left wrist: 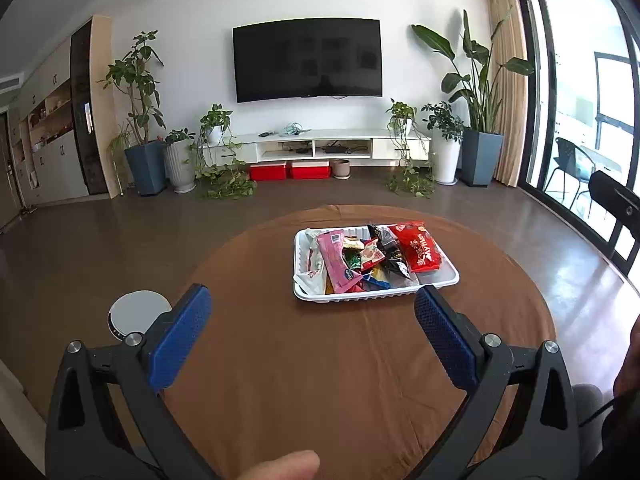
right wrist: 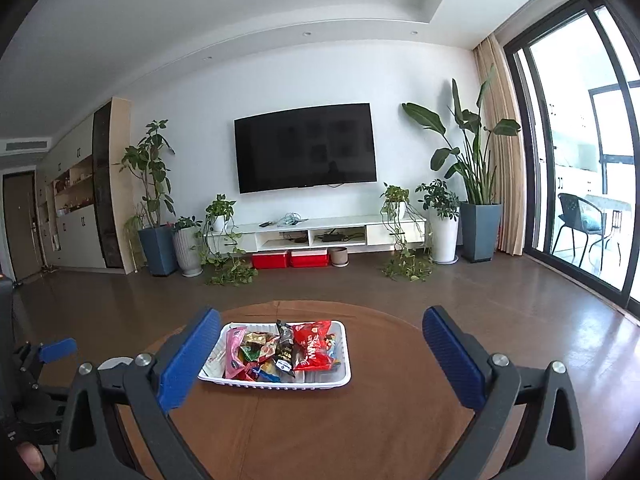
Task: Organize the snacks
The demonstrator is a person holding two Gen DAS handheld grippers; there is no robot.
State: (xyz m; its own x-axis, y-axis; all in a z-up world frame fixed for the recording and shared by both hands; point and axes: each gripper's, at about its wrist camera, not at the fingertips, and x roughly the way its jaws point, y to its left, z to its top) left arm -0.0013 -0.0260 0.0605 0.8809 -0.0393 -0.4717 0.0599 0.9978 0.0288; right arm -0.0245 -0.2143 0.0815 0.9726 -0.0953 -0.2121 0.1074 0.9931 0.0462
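Left to right, both wrist views. White disc (left wrist: 134, 314) at the left table edge, partly hidden behind the left gripper's finger. Left gripper (left wrist: 313, 307): blue pads spread wide, nothing between them, held above the table (left wrist: 280, 380) on the near side of the tray. Round table under a brown cloth. White tray (left wrist: 444, 280) sits toward the far side, right of centre in the left view. Snacks in the tray: pink packet (left wrist: 336, 260) at left, small mixed wrappers in the middle, black packet (left wrist: 390, 252), red packet (left wrist: 418, 246) at right. Right gripper (right wrist: 320, 328): pads also wide apart, empty; the tray (right wrist: 344, 364) shows between its fingers, not touched. A thumb tip (left wrist: 284, 467) shows at the bottom edge of the left view.
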